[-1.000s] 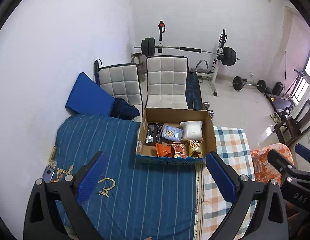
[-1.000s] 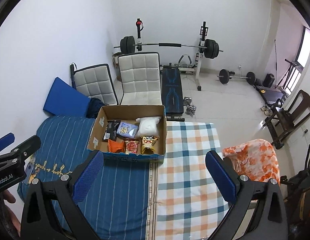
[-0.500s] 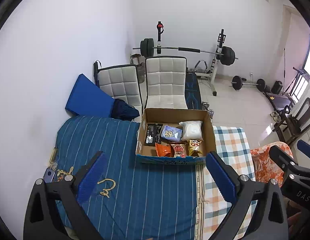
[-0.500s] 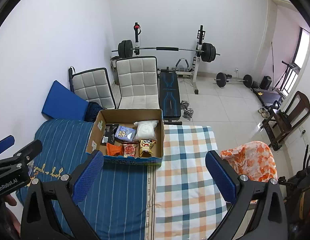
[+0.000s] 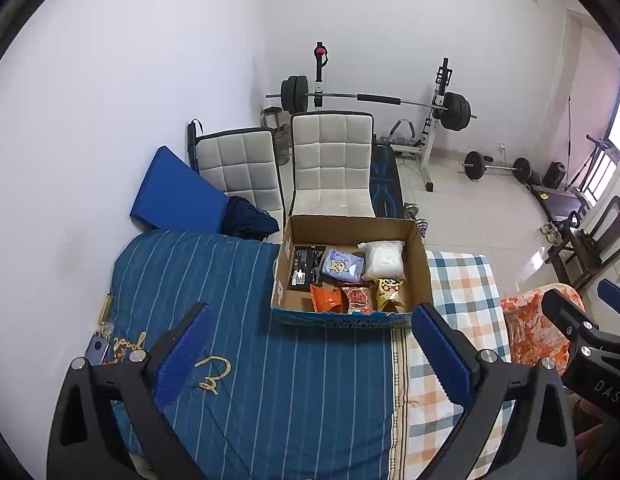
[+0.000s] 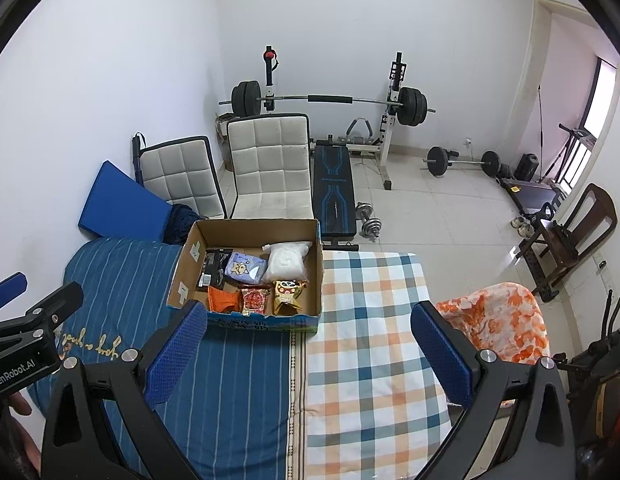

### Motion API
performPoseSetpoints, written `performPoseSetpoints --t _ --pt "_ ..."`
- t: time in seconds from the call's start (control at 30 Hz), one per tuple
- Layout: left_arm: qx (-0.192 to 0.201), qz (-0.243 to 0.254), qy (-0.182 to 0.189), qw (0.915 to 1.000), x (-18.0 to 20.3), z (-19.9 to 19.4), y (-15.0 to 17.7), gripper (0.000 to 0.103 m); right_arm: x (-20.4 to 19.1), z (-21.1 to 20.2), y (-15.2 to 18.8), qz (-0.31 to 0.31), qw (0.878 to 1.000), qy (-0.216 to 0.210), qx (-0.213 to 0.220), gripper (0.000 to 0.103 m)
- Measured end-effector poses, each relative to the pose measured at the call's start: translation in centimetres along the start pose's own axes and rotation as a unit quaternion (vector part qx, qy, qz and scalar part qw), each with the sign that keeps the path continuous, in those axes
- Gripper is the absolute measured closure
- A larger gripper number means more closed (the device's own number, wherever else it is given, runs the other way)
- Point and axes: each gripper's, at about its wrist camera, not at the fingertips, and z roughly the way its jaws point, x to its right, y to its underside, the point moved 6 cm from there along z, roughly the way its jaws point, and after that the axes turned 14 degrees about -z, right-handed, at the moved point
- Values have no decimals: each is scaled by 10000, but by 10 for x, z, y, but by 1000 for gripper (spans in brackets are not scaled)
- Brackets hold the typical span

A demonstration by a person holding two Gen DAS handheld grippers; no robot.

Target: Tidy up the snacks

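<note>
Cardboard box [image 5: 418, 256] on bed: six soft, light crinkly packets; pinch edges. Left tongs [image 5: 310, 356], right tongs [image 6: 307, 354] wide open, empty.

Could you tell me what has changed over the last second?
Both views pulled slightly up and back; nothing was gripped or released. The left gripper and right gripper stay open and empty, and the snack packets stay inside the brown cardboard box.
</note>
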Motion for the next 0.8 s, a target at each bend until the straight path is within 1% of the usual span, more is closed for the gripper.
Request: performPoseSetpoints --t 0.27,0.5,0.8 --pt "-2 -4 2 10000 1 -1 0 2 0 -1 -1 -3 10000 25 -15 0" --pt "81 16 -4 10000 4 -5 -4 2 3 -6 1 29 9999 123 30 0" --pt "152 -2 23 9999 2 -7 -3 2 2 -7 1 26 9999 127 31 0"
